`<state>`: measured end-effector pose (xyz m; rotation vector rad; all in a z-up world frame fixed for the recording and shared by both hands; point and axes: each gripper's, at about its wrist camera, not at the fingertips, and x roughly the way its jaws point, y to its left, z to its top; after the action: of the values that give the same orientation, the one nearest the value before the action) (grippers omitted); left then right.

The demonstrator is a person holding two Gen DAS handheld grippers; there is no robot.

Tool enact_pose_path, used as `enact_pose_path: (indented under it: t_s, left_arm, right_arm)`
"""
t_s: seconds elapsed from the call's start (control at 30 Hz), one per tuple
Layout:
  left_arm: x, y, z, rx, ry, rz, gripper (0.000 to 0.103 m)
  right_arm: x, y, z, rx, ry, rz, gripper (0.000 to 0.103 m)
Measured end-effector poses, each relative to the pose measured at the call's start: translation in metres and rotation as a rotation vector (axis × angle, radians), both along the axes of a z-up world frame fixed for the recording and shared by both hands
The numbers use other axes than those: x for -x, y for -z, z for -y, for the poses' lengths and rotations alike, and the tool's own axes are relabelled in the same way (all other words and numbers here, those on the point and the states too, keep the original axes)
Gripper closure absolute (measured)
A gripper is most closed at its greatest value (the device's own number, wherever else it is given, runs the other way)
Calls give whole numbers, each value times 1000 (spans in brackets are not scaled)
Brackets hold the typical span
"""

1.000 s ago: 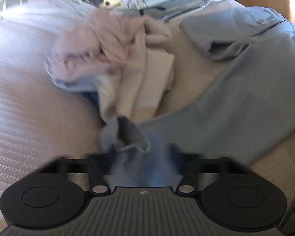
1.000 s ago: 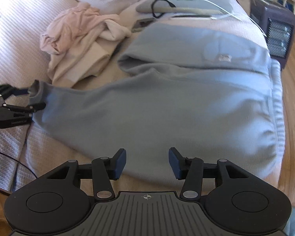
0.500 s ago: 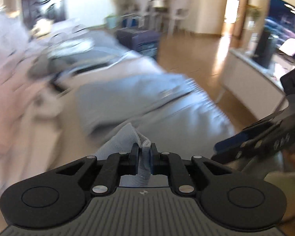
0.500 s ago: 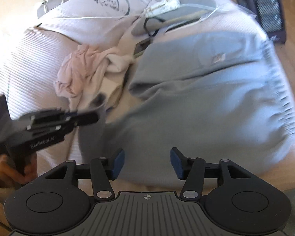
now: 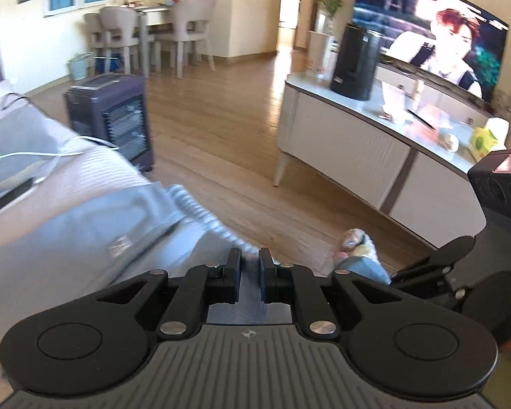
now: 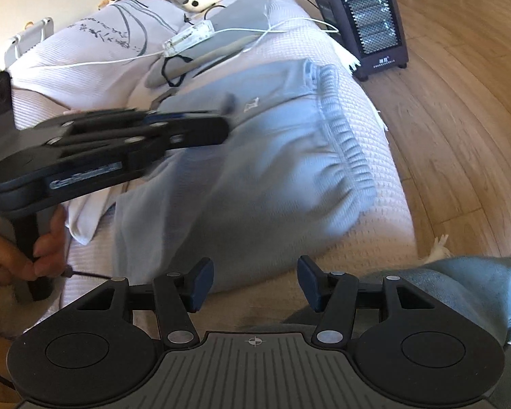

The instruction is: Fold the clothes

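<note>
Left gripper (image 5: 249,272) pinches the grey trousers (image 6: 255,170) near the bed's (image 6: 374,156) edge; right gripper (image 6: 254,284) is spread wide.

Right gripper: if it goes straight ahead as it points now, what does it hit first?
Most likely the grey-blue sweatpants spread on the bed: the open right gripper points straight at the fabric, nothing between. The left gripper crosses higher up, probably off that line; depth is unclear.

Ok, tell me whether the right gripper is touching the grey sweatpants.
Apart. The right wrist view shows the right gripper open, fingers hanging short of the grey sweatpants, with bare bedspread between its fingertips and nothing gripped.
</note>
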<state>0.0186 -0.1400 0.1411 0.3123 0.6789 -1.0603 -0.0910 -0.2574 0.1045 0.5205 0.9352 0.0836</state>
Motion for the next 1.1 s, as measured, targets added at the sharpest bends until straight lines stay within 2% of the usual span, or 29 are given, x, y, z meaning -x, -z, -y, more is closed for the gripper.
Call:
enact_pose_path:
  t_s: [0.07,0.1,0.2,0.33,0.43,0.53,0.67,0.8,0.83,0.87,0.93,0.97,1.1]
  left_arm:
    - [-3,11,12,-26,0,-37,64]
    - [-4,14,14,-39,-8,-42,44]
    - [-7,17,8,-65,-47,-32,39]
    - [-10,7,-36,-90,-148,13,23]
    - [-13,2,-83,-126,-258,21,21]
    - [-15,3,-140,-196,-388,-14,18]
    - [-12,21,-212,-248,-575,-140,17]
    - [-5,45,-252,-236,-714,-243,17]
    - [-3,50,-255,-224,-726,-264,17]
    - [-3,53,-255,-207,-726,-285,17]
    - [-4,56,-249,-187,-709,-297,17]
    - [-4,58,-246,-179,-700,-300,17]
    - [-7,54,-225,-181,-641,-268,17]
  right_arm:
    - [1,2,1,3,-1,-6,46]
    - [0,2,1,10,-2,-8,45]
    - [-1,2,1,19,1,-8,45]
    - [-6,2,7,12,13,5,44]
    - [-13,1,11,11,23,26,44]
    - [-30,2,14,48,0,47,44]
    - [-56,7,16,106,-49,62,44]
    - [-83,22,8,114,-148,47,46]
    - [-82,20,8,129,-137,49,52]
    - [-81,18,8,144,-127,50,67]
    - [-80,14,7,174,-106,53,87]
    - [-79,12,7,189,-96,54,92]
    - [-76,5,7,249,-54,60,95]
